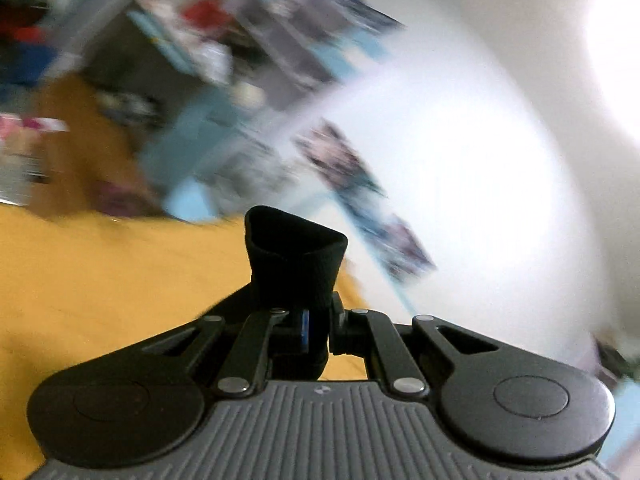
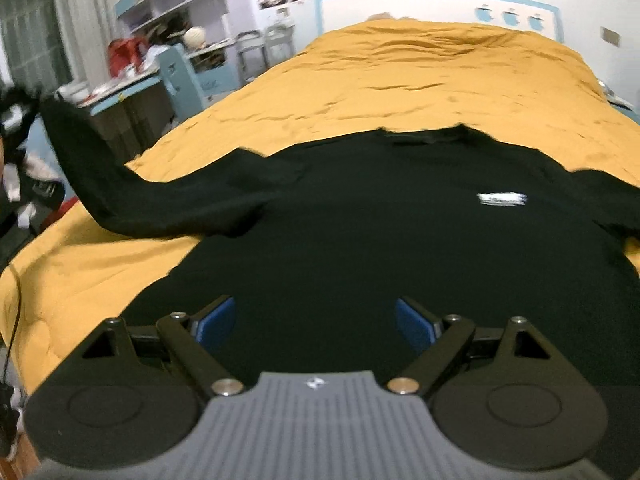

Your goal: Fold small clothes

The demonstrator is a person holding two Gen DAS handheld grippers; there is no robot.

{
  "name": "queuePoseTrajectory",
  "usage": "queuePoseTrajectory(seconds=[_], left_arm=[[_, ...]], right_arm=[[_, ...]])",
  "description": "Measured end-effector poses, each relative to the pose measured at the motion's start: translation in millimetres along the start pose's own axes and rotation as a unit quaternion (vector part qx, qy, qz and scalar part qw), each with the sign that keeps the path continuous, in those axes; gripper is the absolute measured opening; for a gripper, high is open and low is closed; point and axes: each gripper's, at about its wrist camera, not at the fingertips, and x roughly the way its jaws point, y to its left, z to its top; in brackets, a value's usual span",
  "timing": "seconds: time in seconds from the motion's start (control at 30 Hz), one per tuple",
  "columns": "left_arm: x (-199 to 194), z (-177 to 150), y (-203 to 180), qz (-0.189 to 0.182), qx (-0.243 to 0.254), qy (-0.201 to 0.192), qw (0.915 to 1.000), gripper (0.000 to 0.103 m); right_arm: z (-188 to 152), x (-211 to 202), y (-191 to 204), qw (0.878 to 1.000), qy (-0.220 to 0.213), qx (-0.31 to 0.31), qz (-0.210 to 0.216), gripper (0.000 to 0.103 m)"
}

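Left gripper [image 1: 316,332] clamped on cuff [image 1: 296,256] of black shirt [image 2: 360,220] spread on yellow bedcover [image 2: 400,80]; right gripper [image 2: 316,320] jaws apart, empty, above shirt's lower part.

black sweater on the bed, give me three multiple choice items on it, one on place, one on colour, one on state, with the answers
1. Where does the black sweater lie?
A. on the bed cover
B. on a shelf
C. on the floor

2. What colour is that cover?
A. blue
B. mustard yellow
C. white

3. How do the left tongs stand?
A. wide open, empty
B. shut on the sleeve cuff
C. out of view

Answers:
1 A, the body is spread flat across the cover in the right wrist view.
2 B, yellow fabric surrounds the sweater.
3 B, the cuff stands up from between the closed pads, while the right tongs are open above the sweater.
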Motion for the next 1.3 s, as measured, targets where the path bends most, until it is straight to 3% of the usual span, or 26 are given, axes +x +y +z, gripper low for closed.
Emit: queuePoseTrajectory(seconds=[0.13, 0.23, 0.33, 0.5, 0.63, 0.73, 0.8, 0.83, 0.9, 1.0, 1.1, 1.17, 1.3], left_arm=[[55.8, -69.4, -83.9, -0.080, 0.022, 0.072, 0.9940, 0.008], [98.9, -141.7, -125.6, -0.118, 0.031, 0.139, 0.9828, 0.008], [138.5, -225.8, -144.8, -0.141, 0.022, 0.214, 0.9663, 0.008], [185.6, -359.6, -148.2, -0.150, 0.022, 0.315, 0.9367, 0.008], [215.5, -420.0, -146.4, -0.120, 0.089, 0.388, 0.9096, 0.020], [206.5, -416.4, -146.1, -0.154, 0.082, 0.416, 0.8927, 0.020], [191.7, -390.9, -148.0, -0.186, 0.086, 0.409, 0.8893, 0.031], [182.4, -369.5, -145.2, -0.194, 0.095, 0.398, 0.8915, 0.036], [163.6, -327.3, -133.6, -0.181, 0.117, 0.369, 0.9040, 0.048], [130.7, -271.0, -86.9, -0.115, 0.120, 0.333, 0.9280, 0.053], [106.7, -240.6, -25.1, -0.016, 0.103, 0.314, 0.9438, 0.053], [97.3, -230.1, 19.4, 0.039, 0.051, 0.307, 0.9494, 0.053], [81.4, -213.3, 85.8, 0.102, -0.050, 0.283, 0.9523, 0.053]], right_arm=[[-3.8, -26.0, -44.6, 0.999, -0.014, 0.047, -0.010, 0.083], [-8.5, -45.0, -80.0, 0.996, -0.028, 0.081, -0.023, 0.083], [-17.1, -58.0, -110.7, 0.993, -0.032, 0.105, -0.044, 0.083], [-35.3, -67.5, -151.1, 0.991, -0.019, 0.109, -0.080, 0.083], [-45.7, -66.7, -168.5, 0.988, 0.007, 0.116, -0.101, 0.083], [-49.3, -74.1, -173.7, 0.988, 0.005, 0.109, -0.112, 0.083], [-47.0, -77.2, -175.9, 0.987, -0.005, 0.111, -0.120, 0.083], [-43.7, -77.5, -178.3, 0.986, -0.009, 0.115, -0.119, 0.083], [-35.4, -76.3, -188.0, 0.986, -0.017, 0.127, -0.107, 0.083], [-15.3, -72.7, -208.7, 0.983, -0.054, 0.150, -0.093, 0.083], [3.0, -52.2, -241.9, 0.973, -0.061, 0.204, -0.084, 0.083], [11.4, -27.8, -265.8, 0.962, -0.042, 0.261, -0.063, 0.082], [12.8, 23.3, -299.8, 0.924, 0.012, 0.381, -0.032, 0.082]])
